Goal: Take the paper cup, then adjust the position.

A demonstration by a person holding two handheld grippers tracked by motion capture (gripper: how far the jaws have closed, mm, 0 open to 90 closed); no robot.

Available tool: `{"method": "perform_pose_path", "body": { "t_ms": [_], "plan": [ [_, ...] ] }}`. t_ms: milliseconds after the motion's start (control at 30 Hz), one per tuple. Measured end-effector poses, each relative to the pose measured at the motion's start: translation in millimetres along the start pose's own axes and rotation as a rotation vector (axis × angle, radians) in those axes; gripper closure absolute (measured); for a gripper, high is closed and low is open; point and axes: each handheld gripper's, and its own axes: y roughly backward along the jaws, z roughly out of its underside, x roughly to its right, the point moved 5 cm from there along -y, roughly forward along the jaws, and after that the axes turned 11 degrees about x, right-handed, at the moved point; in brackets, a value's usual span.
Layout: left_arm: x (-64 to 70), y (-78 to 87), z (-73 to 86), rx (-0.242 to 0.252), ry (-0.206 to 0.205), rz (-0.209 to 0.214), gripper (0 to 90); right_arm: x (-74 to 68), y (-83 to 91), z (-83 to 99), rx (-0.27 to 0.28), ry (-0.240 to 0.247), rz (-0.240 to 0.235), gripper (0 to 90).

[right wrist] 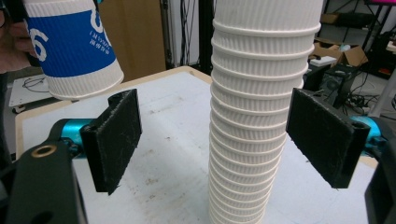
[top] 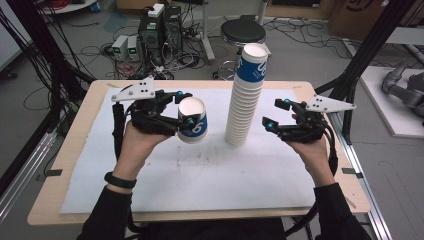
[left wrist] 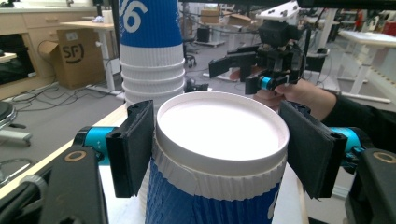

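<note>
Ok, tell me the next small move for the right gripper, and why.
Probably ease the right gripper forward and close on the cup stack: its jaws stand open either side of the stack without touching, while the left gripper holds a single cup off the table.

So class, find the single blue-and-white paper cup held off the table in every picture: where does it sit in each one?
High view: the held cup is left of centre, in the left gripper.
Left gripper view: it sits at centre bottom, between the jaws, rim facing the camera.
Right gripper view: it is at top left, tilted, above the table.
Shared landmark: the tall cup stack, standing beside it in all three.
</note>
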Motion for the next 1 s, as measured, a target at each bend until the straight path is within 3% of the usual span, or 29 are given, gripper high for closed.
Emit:
{"method": "perform_pose_path", "body": {
  "t_ms": [300,600,1000],
  "plan": [
    [3.6,-7.0,1.6,-0.01,0.005,0.018,29.5,-4.8,1.6,-0.6,0.0,0.012,-0.038,18.5],
    [6.4,-10.5,2.4,-0.012,0.012,0.036,29.5,-10.1,1.5,0.1,0.006,0.015,-0.119,18.5],
    [15.3,-18.6,1.3,0.014,0.053,0.083,29.5,-30.6,-10.6,6.9,-0.017,0.014,-0.226,18.5]
  ]
}}
